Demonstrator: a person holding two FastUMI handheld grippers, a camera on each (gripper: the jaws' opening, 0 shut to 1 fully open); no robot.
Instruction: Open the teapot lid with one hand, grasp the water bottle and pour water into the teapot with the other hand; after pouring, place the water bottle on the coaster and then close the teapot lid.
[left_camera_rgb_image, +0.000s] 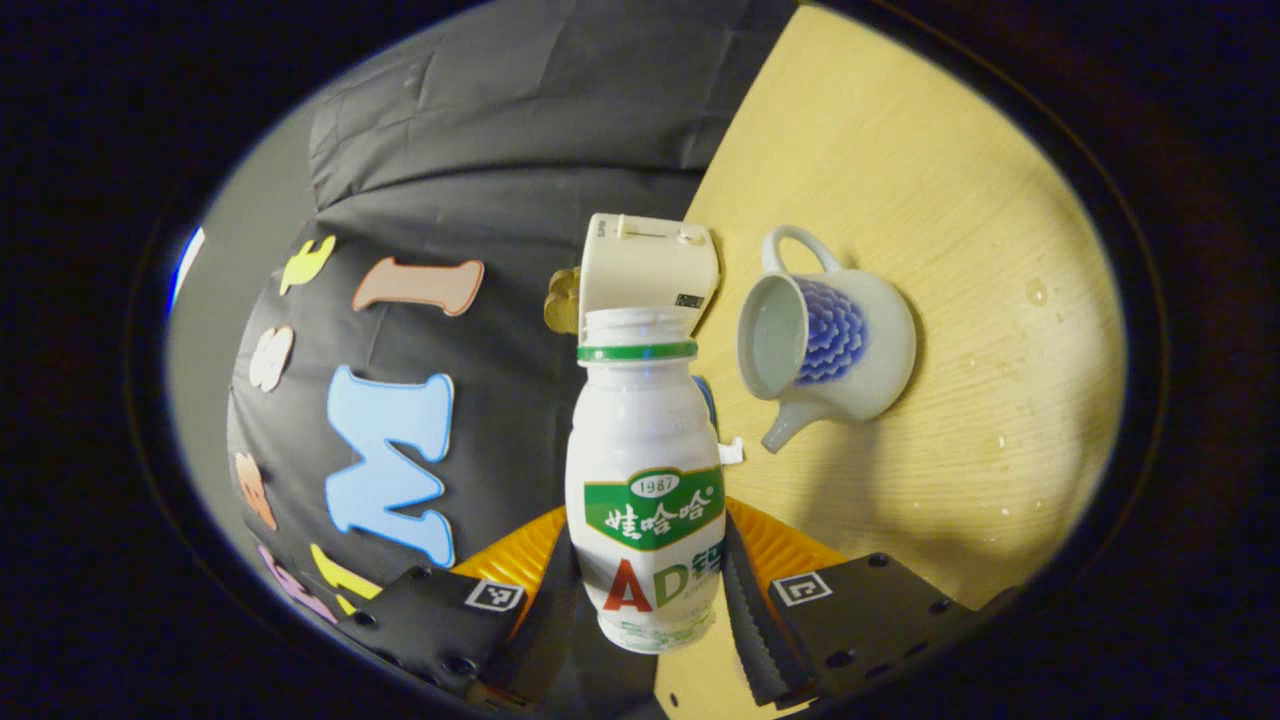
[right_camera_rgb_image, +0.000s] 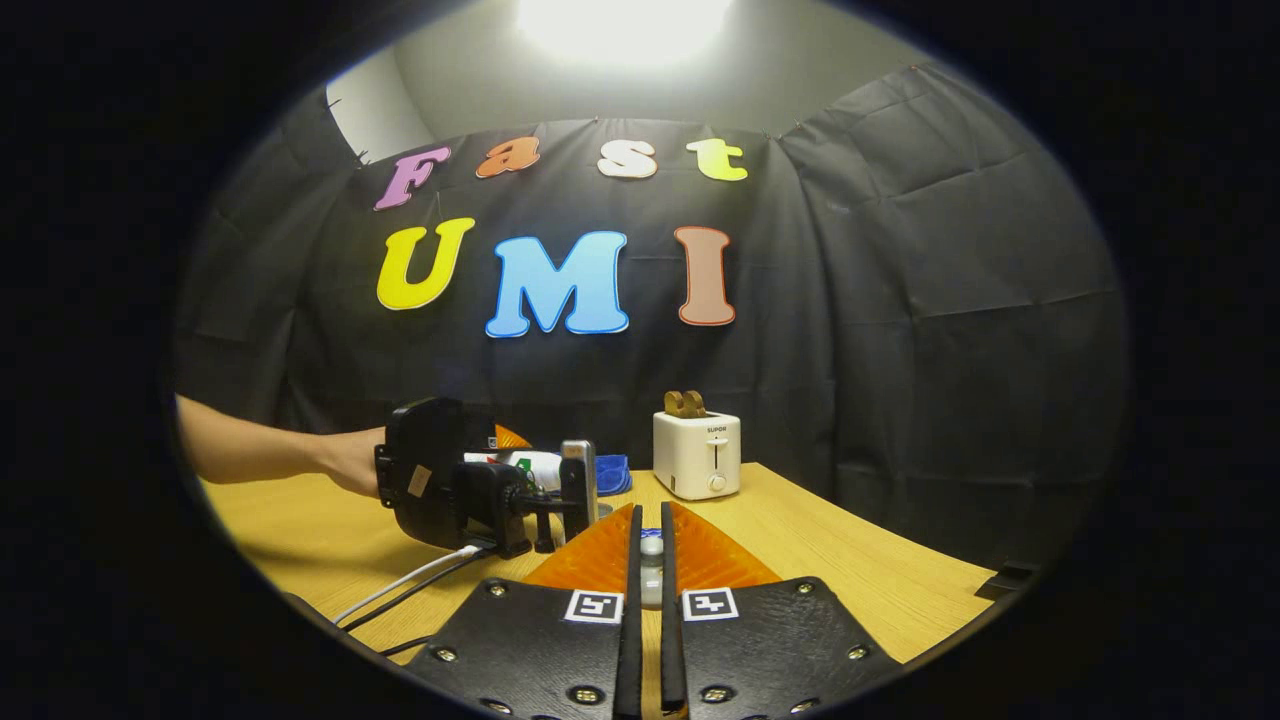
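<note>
Clamped between the left gripper's (left_camera_rgb_image: 648, 590) fingers (left_camera_rgb_image: 757, 610), the bottle (left_camera_rgb_image: 645, 470) fills the near centre of the left gripper view: white plastic, uncapped, green neck ring, green label band with red and green lettering below. Both fingers press its lower body, one on each side. Its open mouth points toward the teapot (left_camera_rgb_image: 830, 345), which sits lidless on the table (left_camera_rgb_image: 950, 200), white with a blue scale pattern, its opening just beside the mouth. A toaster (left_camera_rgb_image: 650, 265) stands beyond. In the right gripper view, the right gripper (right_camera_rgb_image: 650, 570) has its fingers almost together on a small pale piece, probably the lid (right_camera_rgb_image: 651, 575); contact cannot be confirmed.
</note>
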